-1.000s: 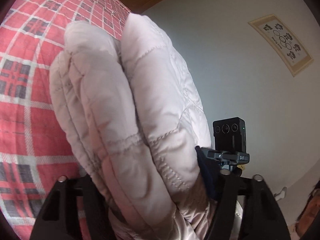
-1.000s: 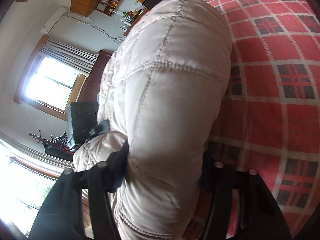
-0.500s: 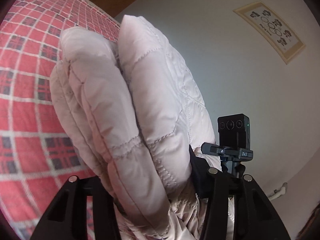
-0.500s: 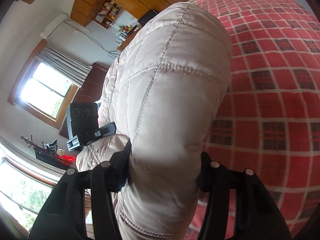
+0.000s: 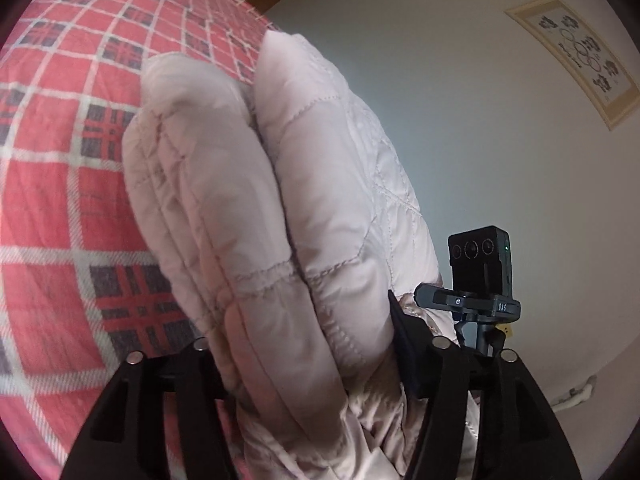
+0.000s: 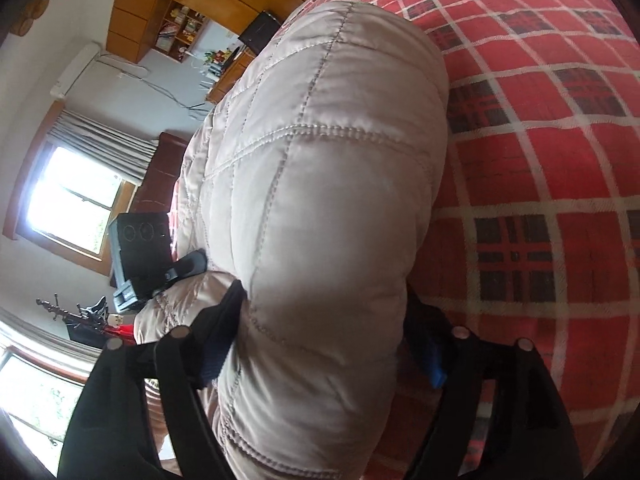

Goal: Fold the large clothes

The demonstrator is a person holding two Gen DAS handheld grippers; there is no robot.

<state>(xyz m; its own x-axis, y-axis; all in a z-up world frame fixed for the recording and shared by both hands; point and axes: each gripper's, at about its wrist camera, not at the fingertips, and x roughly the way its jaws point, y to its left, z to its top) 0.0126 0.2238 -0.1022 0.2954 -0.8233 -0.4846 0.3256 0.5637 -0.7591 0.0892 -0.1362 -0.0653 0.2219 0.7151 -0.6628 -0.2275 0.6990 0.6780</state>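
Bulging between each clamped gripper point(image 5: 304, 364) point(image 6: 324, 344), the pale pink quilted jacket point(image 5: 280, 220) is doubled thick.

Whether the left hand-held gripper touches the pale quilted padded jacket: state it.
Touching. The left wrist view shows the left hand-held gripper clamped on the pale quilted padded jacket.

A home bedroom: plaid bedspread point(image 6: 560, 168), curtained window point(image 6: 72, 204), wooden shelves point(image 6: 176, 28), framed picture point(image 5: 576, 56).

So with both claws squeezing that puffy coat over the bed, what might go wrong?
The thick quilted coat is slippery-looking and bulges out of the left claw, so a layer might slide free. The right claw pinches a fat bundle too; if either lets go, the fold could spring open onto the plaid bedspread.
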